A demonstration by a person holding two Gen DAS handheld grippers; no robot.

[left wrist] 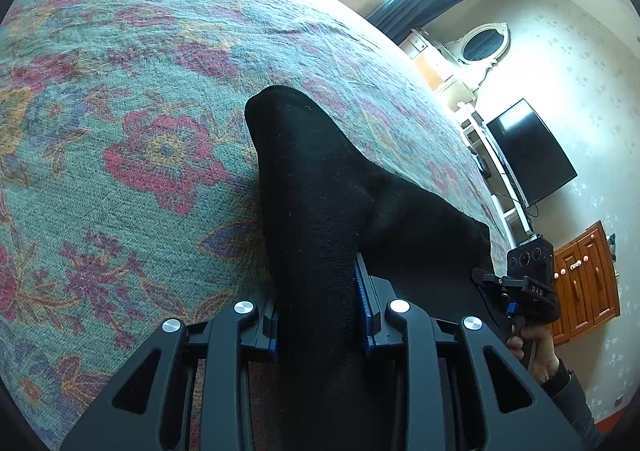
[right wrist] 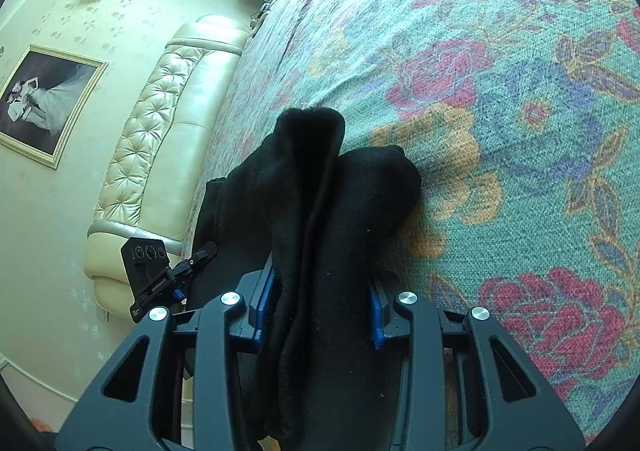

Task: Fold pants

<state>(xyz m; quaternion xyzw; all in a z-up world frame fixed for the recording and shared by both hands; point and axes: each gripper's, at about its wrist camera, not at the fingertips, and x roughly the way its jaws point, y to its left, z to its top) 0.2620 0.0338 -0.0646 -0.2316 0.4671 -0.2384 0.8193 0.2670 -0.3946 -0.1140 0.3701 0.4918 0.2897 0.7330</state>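
1. My left gripper (left wrist: 320, 315) is closed on a thick fold of the black pants (left wrist: 320, 179), blue pads pressing either side.
2. My right gripper (right wrist: 320, 311) clamps another bunch of the same cloth, doubled over between its pads.
3. I judge I am carrying one edge across; both hands should travel level together, keeping the cloth taut so the fold lands straight.
4. The pants hang between the grippers over the flowered bedspread (left wrist: 120, 91), their long axis running away from me, bunched ends pointing forward.
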